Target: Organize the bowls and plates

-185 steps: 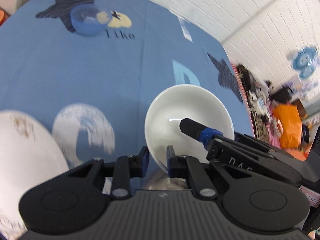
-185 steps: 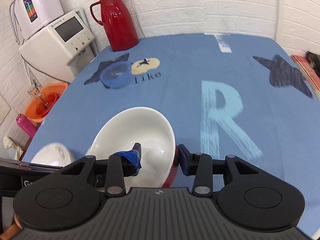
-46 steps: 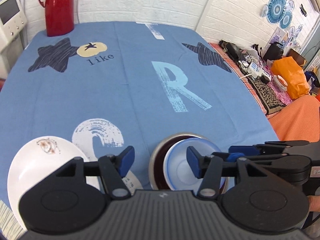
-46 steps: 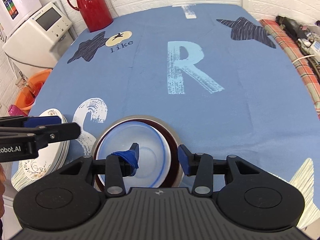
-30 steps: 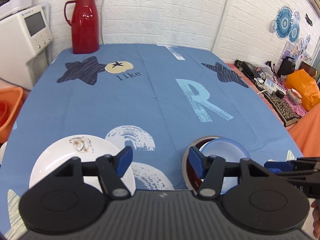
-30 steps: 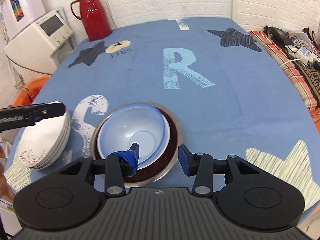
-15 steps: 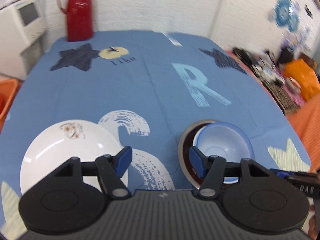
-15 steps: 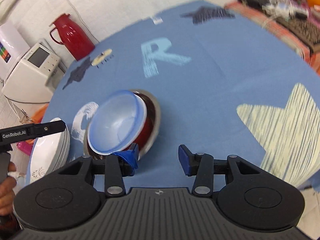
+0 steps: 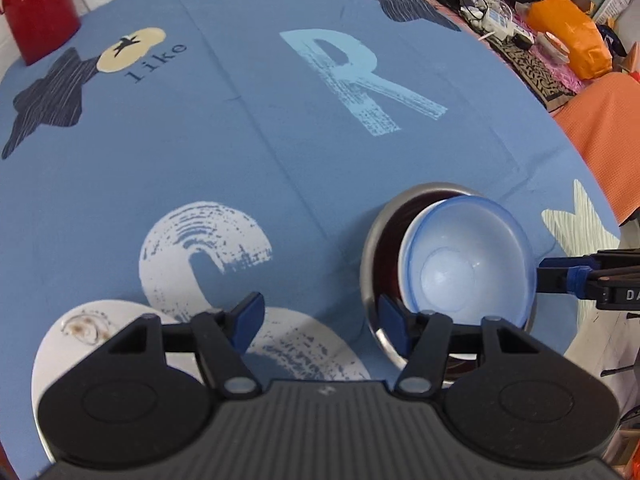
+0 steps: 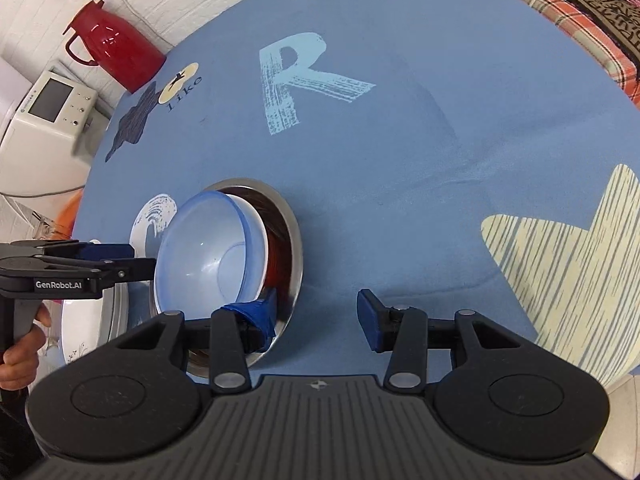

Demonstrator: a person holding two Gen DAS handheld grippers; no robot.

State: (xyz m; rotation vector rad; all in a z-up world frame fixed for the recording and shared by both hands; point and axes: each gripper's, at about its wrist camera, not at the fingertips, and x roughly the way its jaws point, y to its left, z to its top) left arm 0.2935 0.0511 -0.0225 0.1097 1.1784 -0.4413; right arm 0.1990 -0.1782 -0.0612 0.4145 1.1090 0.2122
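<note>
Left gripper (image 9: 320, 322): held low over the near edge of the table, jaws spread wide apart with nothing between them; only blue cloth is seen in the gap.
Right gripper (image 10: 316, 312): jaws likewise parted and empty, held just right of the bowl stack; the left fingertip (image 10: 260, 312), wrapped in blue tape, is seen in front of the steel rim, and contact cannot be told.
White plates (image 9: 80, 334): stacked at the near left of the table, partly hidden behind the left gripper's body; a small brown motif is seen on the top plate.
Blue bowl (image 9: 466, 268): translucent, nested on top of the stack, tilted and off-centre inside the bowls below.
Red bowl (image 10: 278, 256): seen only as a dark red inner wall between the blue bowl and the steel one.
Steel bowl (image 10: 294, 240): outermost of the nest, resting on the cloth near the table's front edge.
Tablecloth (image 9: 248, 128): blue, printed with a pale "R", dark stars and the word "like".
Red thermos (image 10: 114, 52): stood at the far left corner of the table.
White appliance (image 10: 48, 114): placed beyond the table edge, left of the thermos.
</note>
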